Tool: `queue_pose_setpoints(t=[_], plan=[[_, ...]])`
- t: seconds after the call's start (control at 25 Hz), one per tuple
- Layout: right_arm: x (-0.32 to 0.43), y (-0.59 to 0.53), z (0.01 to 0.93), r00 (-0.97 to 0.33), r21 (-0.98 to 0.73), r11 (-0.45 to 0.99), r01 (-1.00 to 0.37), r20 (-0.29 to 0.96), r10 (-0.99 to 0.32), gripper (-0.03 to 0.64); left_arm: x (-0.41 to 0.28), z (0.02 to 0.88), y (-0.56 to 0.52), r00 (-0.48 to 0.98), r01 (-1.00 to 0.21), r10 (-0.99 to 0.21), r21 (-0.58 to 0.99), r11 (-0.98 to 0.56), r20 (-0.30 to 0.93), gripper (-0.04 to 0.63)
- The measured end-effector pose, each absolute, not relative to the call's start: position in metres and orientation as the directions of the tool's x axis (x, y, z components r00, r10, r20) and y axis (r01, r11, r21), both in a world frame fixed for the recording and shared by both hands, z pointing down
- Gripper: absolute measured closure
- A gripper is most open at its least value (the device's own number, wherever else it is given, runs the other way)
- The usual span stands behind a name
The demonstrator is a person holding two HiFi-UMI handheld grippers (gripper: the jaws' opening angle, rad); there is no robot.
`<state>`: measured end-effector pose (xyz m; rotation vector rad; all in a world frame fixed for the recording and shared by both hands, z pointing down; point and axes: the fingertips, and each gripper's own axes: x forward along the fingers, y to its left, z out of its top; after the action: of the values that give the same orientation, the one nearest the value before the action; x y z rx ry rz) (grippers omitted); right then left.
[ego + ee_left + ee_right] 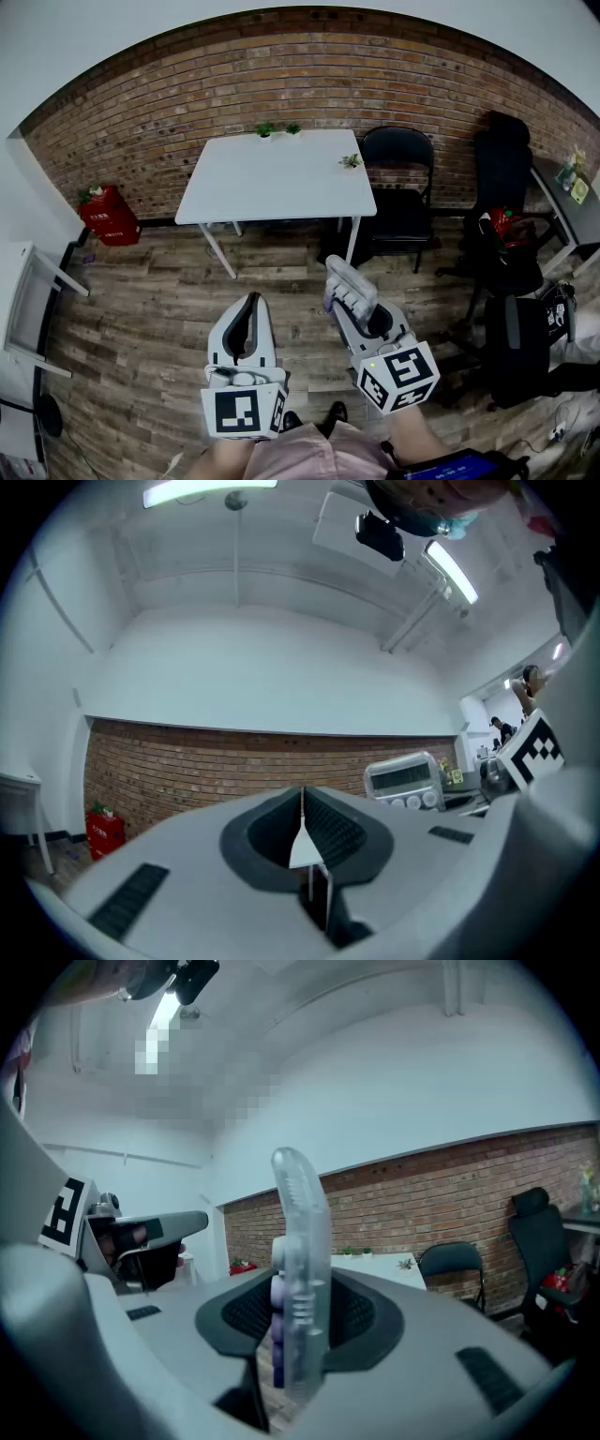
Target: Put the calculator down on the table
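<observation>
A grey calculator (349,286) with a clear casing is clamped edge-on in my right gripper (359,309), which is shut on it above the wooden floor. In the right gripper view the calculator (300,1269) stands upright between the pads, purple keys on its left side. From the left gripper view the calculator (405,780) shows its display at the right. My left gripper (246,326) is shut with nothing in it, jaws meeting in a thin seam (302,832). The white table (309,187) stands ahead, some way off from both grippers.
Small plants (277,129) sit at the table's far edge and another (351,161) near its right edge. A black folding chair (401,192) stands right of the table. More dark chairs and bags (506,234) crowd the right side. A red bin (109,216) is at the left wall.
</observation>
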<state>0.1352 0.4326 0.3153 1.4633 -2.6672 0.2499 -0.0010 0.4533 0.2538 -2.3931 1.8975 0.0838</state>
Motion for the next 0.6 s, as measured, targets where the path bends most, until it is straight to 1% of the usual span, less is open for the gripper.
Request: queue_pose_setpoints(t=[0.24,0.44,0.6], plan=[[0.147,0.428,0.316,-0.542,-0.102,0.533,-0.84,0.147,-0.827,0.482,0.012,0.256,0.449,0.229,-0.973,-0.969,-0.039,-0.226,-0.09,0.577],[0.166,0.427,0.314,-0.553,-0.14,0.538,-0.831,0.117,-0.825,0.48,0.027,0.261,0.448,0.216,-0.976,-0.973,-0.046,-0.213,-0.079,0.577],[0.181,0.423,0.317,-0.571,-0.13,0.557,-0.82,0.119,-0.813,0.48,0.043,0.263,0.448,0.196,-0.98,-0.978,-0.055,-0.192,-0.073,0.577]])
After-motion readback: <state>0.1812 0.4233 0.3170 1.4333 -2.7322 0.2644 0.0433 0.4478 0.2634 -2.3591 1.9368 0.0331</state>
